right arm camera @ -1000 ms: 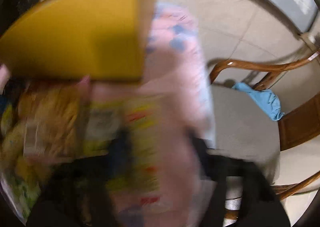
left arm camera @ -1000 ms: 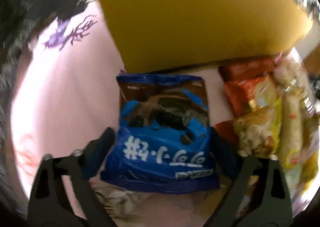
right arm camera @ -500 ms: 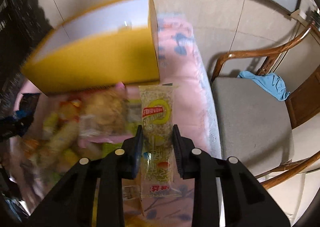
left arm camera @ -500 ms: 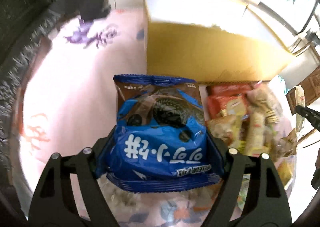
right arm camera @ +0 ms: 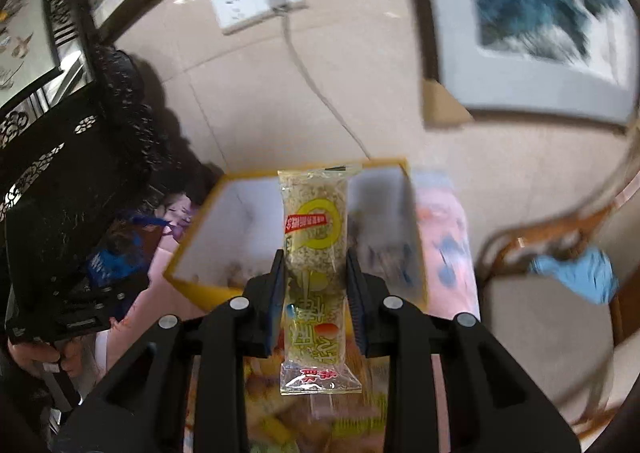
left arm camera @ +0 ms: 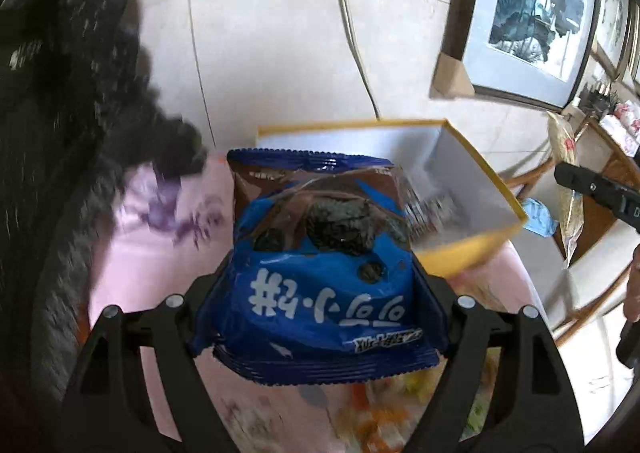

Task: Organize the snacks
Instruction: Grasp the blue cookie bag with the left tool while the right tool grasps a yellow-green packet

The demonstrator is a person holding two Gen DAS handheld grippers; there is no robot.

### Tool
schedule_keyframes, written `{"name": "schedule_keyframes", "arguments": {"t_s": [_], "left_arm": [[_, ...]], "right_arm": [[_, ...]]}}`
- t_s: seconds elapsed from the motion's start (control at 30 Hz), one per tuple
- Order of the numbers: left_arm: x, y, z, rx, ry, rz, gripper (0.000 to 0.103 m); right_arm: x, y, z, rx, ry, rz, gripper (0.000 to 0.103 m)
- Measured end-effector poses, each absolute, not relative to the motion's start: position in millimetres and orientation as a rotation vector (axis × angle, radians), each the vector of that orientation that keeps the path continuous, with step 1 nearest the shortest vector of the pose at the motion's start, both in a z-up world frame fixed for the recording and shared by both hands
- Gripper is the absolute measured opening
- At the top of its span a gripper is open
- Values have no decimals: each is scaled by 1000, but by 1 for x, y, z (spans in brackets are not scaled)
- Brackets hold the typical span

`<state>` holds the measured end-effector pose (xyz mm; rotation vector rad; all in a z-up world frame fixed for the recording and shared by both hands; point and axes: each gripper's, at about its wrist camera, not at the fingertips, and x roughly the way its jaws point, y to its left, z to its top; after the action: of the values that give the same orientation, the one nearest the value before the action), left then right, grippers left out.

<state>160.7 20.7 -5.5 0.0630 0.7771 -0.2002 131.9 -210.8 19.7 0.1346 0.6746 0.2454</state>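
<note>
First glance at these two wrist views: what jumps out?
The glossy blue cookie bag fills the left view's centre, clamped in the left claw. In the right view, the right claw pinches a slim clear-wrapped sesame bar. Behind both sits an open yellow cardboard box on the pink cloth.

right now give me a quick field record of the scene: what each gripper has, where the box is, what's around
left gripper: shut on blue cookie bag
right gripper: shut on clear rice-snack bar
yellow box: open, white inside, ahead of both grippers on pink cloth
loose snacks: blurred pile below the grippers
chair: right of table, blue rag on it
</note>
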Motion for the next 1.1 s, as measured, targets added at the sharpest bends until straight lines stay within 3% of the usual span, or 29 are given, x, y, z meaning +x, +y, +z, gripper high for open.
{"name": "schedule_keyframes", "arguments": {"t_s": [0.27, 0.67, 0.7, 0.73, 0.77, 0.97, 1.1], "left_arm": [[234, 21, 4, 18, 710, -177, 80], [273, 0, -18, 39, 751, -223, 80], [274, -1, -18, 35, 745, -220, 84], [275, 0, -20, 25, 727, -205, 92], [275, 0, -20, 19, 714, -182, 101], [252, 27, -33, 33, 781, -48, 101], [189, 60, -61, 92, 851, -9, 101]], "right_arm": [[216, -211, 12, 153, 675, 253, 29], [253, -208, -8, 154, 731, 242, 30], [257, -208, -7, 147, 728, 241, 39], [261, -208, -8, 130, 745, 235, 65], [262, -209, -8, 122, 758, 214, 101], [205, -227, -15, 121, 785, 209, 102], [149, -217, -69, 14, 955, 237, 102]]}}
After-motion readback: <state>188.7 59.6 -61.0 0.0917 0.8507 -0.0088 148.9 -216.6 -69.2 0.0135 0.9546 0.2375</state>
